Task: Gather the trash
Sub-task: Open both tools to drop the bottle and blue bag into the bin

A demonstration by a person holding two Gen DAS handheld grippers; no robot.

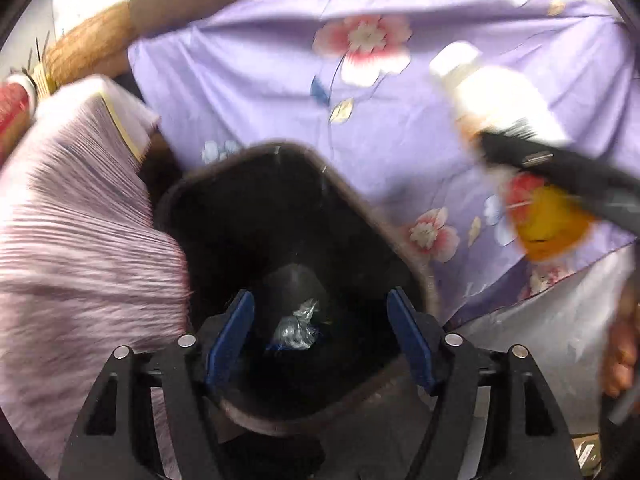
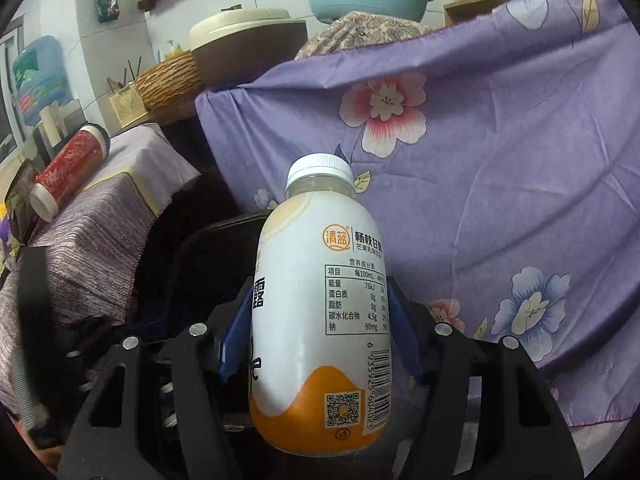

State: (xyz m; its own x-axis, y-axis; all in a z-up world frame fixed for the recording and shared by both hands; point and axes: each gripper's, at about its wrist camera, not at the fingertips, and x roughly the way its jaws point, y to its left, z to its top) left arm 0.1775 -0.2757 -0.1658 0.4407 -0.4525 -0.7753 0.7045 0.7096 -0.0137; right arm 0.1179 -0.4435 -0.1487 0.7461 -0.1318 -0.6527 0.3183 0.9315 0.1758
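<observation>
Left tool (image 1: 320, 336): jaws apart, nothing between them, poised over the mouth of a dark bin (image 1: 280, 216). A crumpled clear wrapper (image 1: 296, 326) lies at the bottom of the bin, directly below the open jaws.

Right tool (image 2: 320, 336): clamped on a white-and-orange drink bottle (image 2: 320, 304), cap pointing away, bottle held off any surface. In the left wrist view the same bottle (image 1: 500, 96) shows to the right of the bin, in front of the purple flowered cloth (image 1: 360, 120), not yet above the opening.

Risks, as judged:
- The bottle is gripped on its smooth, rounded body. It could twist or slip in the pads during the carry.
- Released short of the opening, it would strike the bin rim or fall outside onto the floor.
- The left tool sits over the opening. If it is not cleared, the two tools or the bottle may collide there.
- The striped cloth (image 1: 80, 220) on the left overhangs close to the rim and could snag a tool.
</observation>
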